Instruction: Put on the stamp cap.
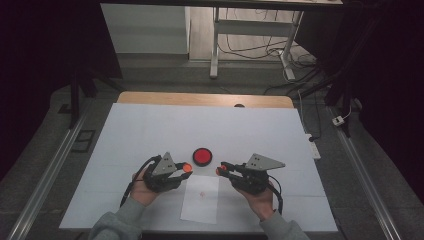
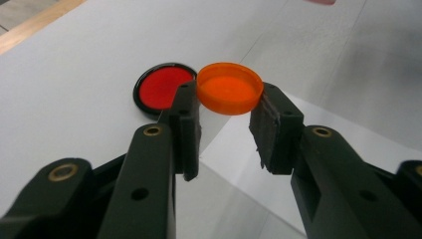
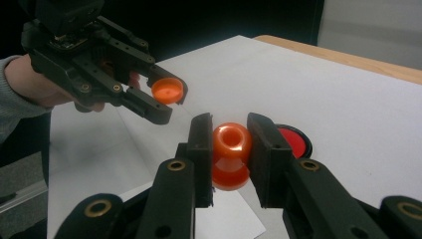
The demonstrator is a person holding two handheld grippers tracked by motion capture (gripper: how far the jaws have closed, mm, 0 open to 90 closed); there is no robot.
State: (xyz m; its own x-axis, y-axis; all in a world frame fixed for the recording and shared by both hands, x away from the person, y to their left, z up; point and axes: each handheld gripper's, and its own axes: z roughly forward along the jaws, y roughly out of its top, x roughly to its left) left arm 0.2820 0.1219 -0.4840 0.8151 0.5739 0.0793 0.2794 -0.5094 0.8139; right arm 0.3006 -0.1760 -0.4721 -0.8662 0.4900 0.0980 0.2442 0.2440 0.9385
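A white-covered worktop (image 1: 150, 135) is set in a dim room. An orange plastic cap (image 2: 229, 88), shallow and glossy, is clamped by the left hand-held gripper (image 1: 184, 168); a rounded orange piece (image 3: 231, 143) is pinched by the right hand-held gripper (image 1: 223, 169), both just above a paper sheet (image 1: 200, 200), near a red disc (image 1: 202, 156).

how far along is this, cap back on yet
Not yet. Done: the orange cap is off and clamped in the left gripper, and the right gripper grips the small orange bottle. In hand: both held above the table, apart. Left: bringing cap and bottle together.
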